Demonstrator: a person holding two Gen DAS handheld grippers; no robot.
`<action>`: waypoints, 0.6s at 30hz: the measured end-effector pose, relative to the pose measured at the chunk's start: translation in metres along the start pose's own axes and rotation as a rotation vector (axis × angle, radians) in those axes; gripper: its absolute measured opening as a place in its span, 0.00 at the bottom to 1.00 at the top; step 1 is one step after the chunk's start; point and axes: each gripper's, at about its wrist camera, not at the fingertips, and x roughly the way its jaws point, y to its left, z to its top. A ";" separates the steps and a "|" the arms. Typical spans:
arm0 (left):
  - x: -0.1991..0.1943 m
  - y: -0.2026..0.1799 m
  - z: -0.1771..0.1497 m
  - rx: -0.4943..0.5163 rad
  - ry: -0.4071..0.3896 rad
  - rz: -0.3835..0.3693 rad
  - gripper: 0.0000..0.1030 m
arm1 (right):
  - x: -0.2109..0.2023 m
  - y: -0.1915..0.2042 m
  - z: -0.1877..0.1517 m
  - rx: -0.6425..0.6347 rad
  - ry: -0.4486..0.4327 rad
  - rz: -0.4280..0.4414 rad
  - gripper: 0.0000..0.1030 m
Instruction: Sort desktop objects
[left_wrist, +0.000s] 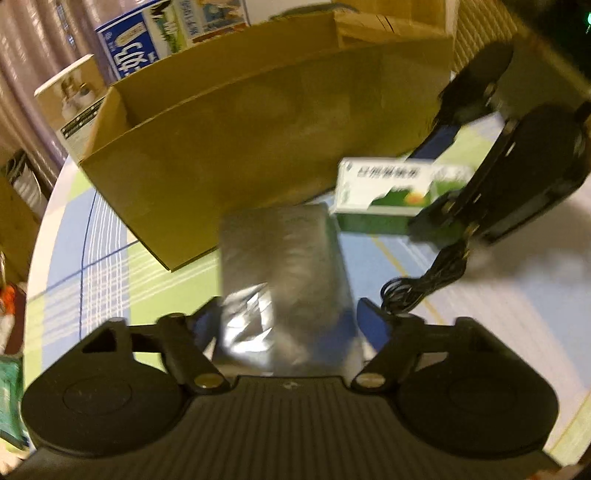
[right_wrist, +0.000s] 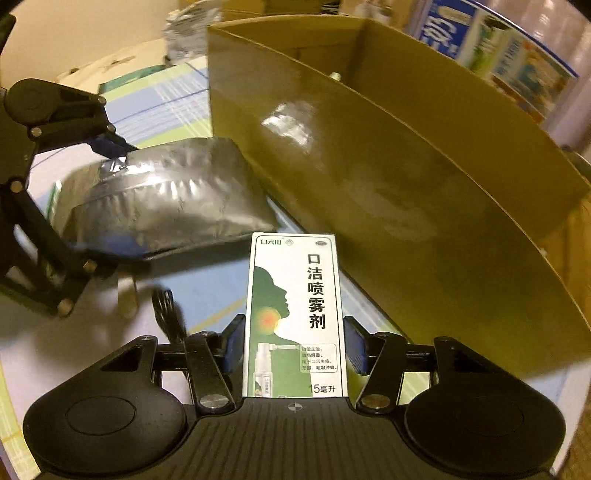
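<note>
Both grippers straddle their items beside the open cardboard box on the table.

In the right wrist view, the right gripper (right_wrist: 295, 347) has its blue pads on either side of a green-and-white throat spray carton (right_wrist: 295, 314), which lies flat and lengthwise between them; the left pad is at the carton's edge, the right pad shows a thin gap, so a firm grip cannot be told. In the left wrist view, the left gripper (left_wrist: 288, 325) is partly closed around the near end of a silver foil pouch (left_wrist: 284, 266), its pads at the pouch's sides; blur hides whether they press. A coiled black cable (left_wrist: 417, 291) lies just right of the pouch. Beyond both stands the cardboard box (left_wrist: 236, 147), its long wall close behind the pouch and carton, on the checked blue-and-green tablecloth (left_wrist: 92, 266).
</note>
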 end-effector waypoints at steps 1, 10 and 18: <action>0.002 -0.003 0.001 0.011 0.009 0.002 0.62 | -0.003 0.000 -0.002 0.012 -0.001 -0.008 0.51; -0.010 -0.013 0.003 -0.021 -0.008 0.017 0.43 | -0.047 0.011 -0.058 0.203 -0.022 -0.080 0.50; -0.042 -0.035 -0.017 -0.129 -0.008 -0.069 0.41 | -0.089 0.032 -0.105 0.396 -0.028 -0.079 0.51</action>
